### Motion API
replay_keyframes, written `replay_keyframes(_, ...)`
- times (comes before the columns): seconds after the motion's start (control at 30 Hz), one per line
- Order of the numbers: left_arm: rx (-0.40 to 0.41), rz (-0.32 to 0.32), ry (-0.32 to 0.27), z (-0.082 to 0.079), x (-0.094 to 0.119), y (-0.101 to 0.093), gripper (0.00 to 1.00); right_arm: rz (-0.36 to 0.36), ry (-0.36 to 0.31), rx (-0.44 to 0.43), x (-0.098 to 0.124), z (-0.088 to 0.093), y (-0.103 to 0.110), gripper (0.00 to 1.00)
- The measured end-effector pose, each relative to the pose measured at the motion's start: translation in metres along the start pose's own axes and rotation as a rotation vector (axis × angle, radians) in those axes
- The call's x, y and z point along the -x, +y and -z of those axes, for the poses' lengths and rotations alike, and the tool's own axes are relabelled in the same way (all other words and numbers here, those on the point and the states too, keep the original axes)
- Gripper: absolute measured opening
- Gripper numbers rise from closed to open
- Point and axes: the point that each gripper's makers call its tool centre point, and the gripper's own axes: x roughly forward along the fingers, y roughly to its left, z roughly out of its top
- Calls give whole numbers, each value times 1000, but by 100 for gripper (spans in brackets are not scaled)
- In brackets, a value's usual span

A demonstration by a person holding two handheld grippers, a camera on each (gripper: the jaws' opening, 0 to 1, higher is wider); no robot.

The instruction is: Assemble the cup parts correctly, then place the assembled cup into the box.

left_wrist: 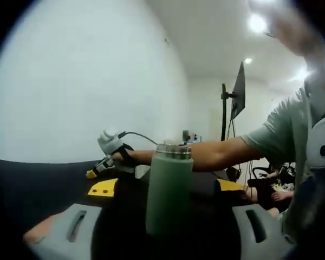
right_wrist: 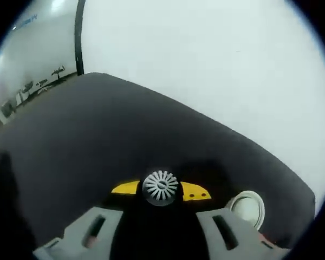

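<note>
green cup (left_wrist: 169,192) in l fingers (left_wrist: 70,225)

Both views sit low, facing the table (right_wrist: 151,146)

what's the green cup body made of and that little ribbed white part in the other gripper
Green cup body: looks like matte coated metal, since a bare shiny steel rim shows on top. Ribbed white part: probably moulded plastic, judging by its crisp radial fins, though blur leaves that open.

I see a matt green cup (left_wrist: 168,192) with a shiny metal rim (low middle), and a dull, cloth-like dark table (right_wrist: 114,141).
</note>
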Motion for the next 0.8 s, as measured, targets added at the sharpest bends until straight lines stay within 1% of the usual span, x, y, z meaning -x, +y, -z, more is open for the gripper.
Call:
replay_keyframes(0.07,4,-9,-4,0,4,2,62,0,4,-8,1,3,4,24)
replay_keyframes(0.13,15,-19,-9,0,9,6,61,5,1,1,3,3,3,24)
replay_keyframes(0.2,35,-21,-27,-5,13,8,60,11,-11,14,7,-1,-2,24)
replay_keyframes(0.23,42,-25,-41,-9,15,9,59,12,-26,19,9,-6,-6,24)
replay_keyframes(0.33,44,-33,-64,-20,20,11,58,6,-97,17,22,-28,-13,24)
replay_keyframes(0.37,46,-37,-76,-25,21,13,57,3,-116,20,29,-31,-6,24)
replay_keyframes(0.4,45,-39,-78,-29,22,15,57,-9,-153,37,35,-38,-2,24)
replay_keyframes(0.43,42,-41,-81,-33,23,17,57,-11,-179,43,46,-43,0,24)
replay_keyframes(0.47,35,-46,-89,-40,24,21,56,-21,-214,59,54,-49,3,24)
replay_keyframes(0.5,30,-50,-95,-46,24,24,55,-26,-235,59,64,-52,8,24)
replay_keyframes(0.53,25,-55,-99,-51,23,28,54,-40,-270,31,77,-59,12,22)
replay_keyframes(0.57,21,-55,-105,-55,23,31,53,-53,-268,-11,85,-56,16,22)
replay_keyframes(0.6,16,-58,-110,-60,22,35,52,-73,-316,-26,94,-65,19,22)
replay_keyframes(0.67,-22,-80,-108,-68,17,44,50,-160,-368,-101,114,-71,34,22)
replay_keyframes(0.7,-31,-92,-103,-71,14,49,50,-170,-375,-127,123,-71,37,22)
replay_keyframes(0.73,-45,-98,-97,-72,11,51,49,-154,-377,-127,127,-70,35,22)
replay_keyframes(0.77,-51,-98,-99,-74,8,51,48,-179,-382,-162,133,-69,39,22)
replay_keyframes(0.8,-51,-98,-101,-75,6,52,48,-214,-397,-234,137,-70,42,22)
